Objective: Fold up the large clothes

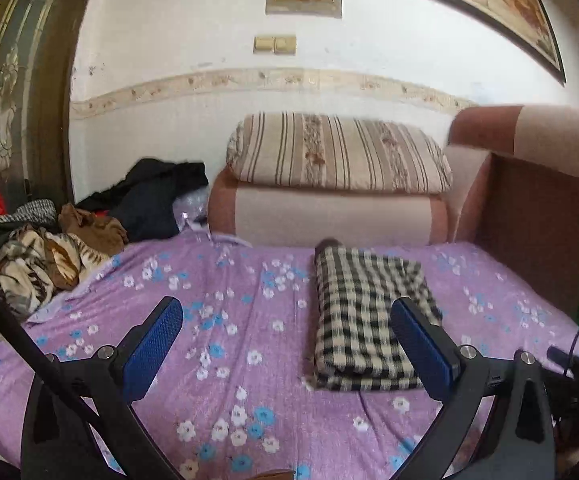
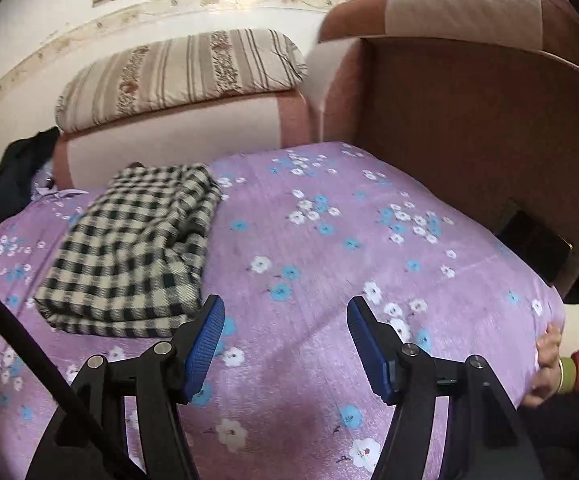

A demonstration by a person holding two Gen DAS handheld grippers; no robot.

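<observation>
A: Since both sets of fingers hang over the sheet [image 1: 249, 320] with nothing in them, is the fold done?

B: Looks so to me. On the left gripper [image 1: 285, 344] the 2 blue pads stand as wide apart as they go, bare purple sheet between them. The right gripper [image 2: 285, 344] is partly open and just as empty.

A: And the garment?

B: The checked cloth [image 1: 365, 320] lies just beyond the fingers as 1 tidy rectangle, flat on the bed, edges squared; I'd judge it was set there to keep clear of the rest.

A: The rest?

B: A heap of unfolded clothes [image 1: 49, 256] sits well apart at the far left corner, likely waiting its turn. Behind it all, a striped pillow [image 1: 337, 152] rests on the sofa arm [image 1: 329, 212] against the wall.

A: That hand at the bed's edge?

B: A hand [image 2: 545, 364] in a red sleeve touches the sheet there; why, I cannot tell.
</observation>
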